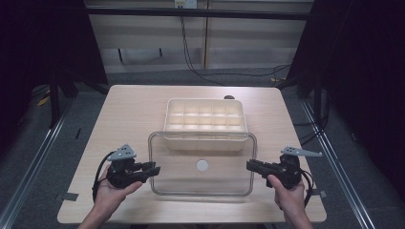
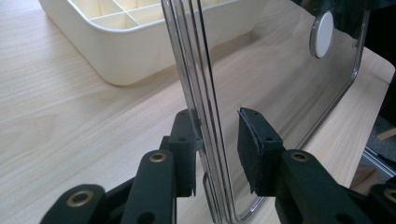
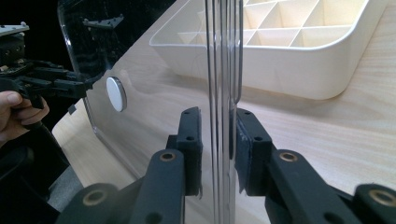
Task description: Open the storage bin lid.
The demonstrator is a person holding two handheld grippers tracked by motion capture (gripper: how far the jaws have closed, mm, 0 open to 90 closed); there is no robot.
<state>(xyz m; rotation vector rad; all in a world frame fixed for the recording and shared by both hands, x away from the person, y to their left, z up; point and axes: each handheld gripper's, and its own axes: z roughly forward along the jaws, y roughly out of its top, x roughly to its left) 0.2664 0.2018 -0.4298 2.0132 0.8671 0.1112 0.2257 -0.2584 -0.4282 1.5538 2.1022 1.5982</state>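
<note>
Clear lid [image 1: 202, 164] sits at the divided tray's [image 1: 206, 116] 6 o'clock. Left gripper [image 1: 154, 170] jaws straddle its 9 o'clock edge, apart; right gripper [image 1: 250, 165] jaws clamp its 3 o'clock edge.

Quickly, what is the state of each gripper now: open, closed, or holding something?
Left gripper: open, its jaws around the edge of the clear lid, a gap at one pad.
Right gripper: closed on the opposite edge of the clear lid.
</note>
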